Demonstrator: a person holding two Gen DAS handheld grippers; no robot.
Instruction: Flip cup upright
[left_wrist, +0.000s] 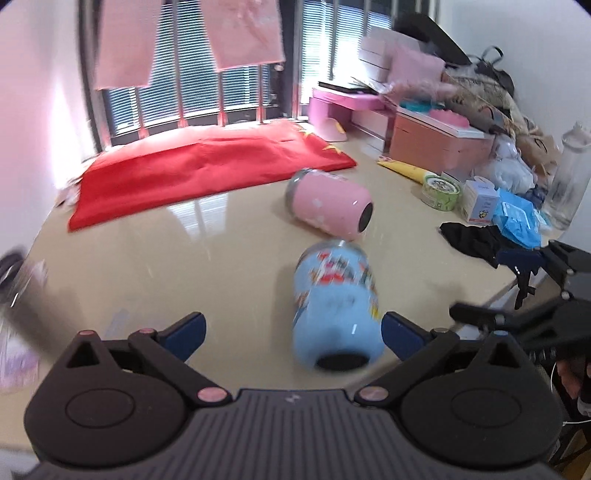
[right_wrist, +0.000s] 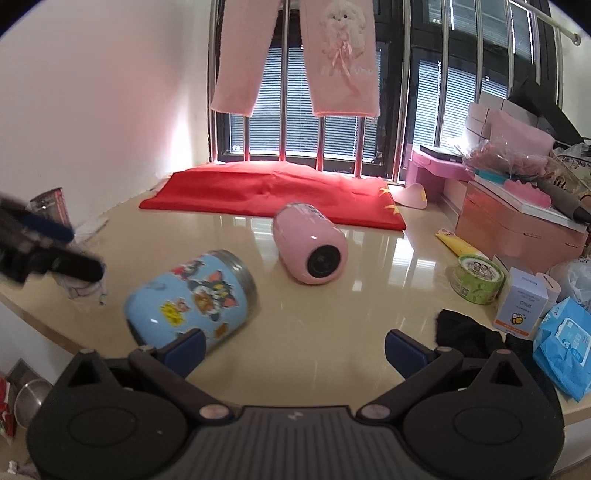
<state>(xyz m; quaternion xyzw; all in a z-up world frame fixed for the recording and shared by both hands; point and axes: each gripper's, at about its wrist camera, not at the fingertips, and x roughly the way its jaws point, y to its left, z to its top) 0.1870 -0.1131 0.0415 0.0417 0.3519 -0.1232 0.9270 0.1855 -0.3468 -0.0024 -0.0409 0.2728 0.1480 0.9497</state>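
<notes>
Two cups lie on their sides on the beige worktop (right_wrist: 332, 314). The blue cup (left_wrist: 334, 306) rests near the front edge, its dark base turned toward the left gripper (left_wrist: 291, 332) and its metal rim pointing toward the middle of the worktop. The pink cup (right_wrist: 308, 247) lies farther in, just short of the red cloth (right_wrist: 273, 192) spread along the back edge by the window.

Left gripper: fingers spread wide, holding nothing. The blue cup's base end sits between them, close to the right-hand finger; contact cannot be confirmed owing to blur.

Right gripper (right_wrist: 293, 345): fingers likewise wide apart and empty, hovering over bare worktop near the front edge, with the blue cup to its left.

Assessment: the approach step appears to be in hand, with no cup grasped or raised. The next move would call for centring the left fingers about the blue cup's body, closing firmly, then lifting and turning it so the metal rim faces up. The rounded body may roll if nudged off-centre.
</notes>
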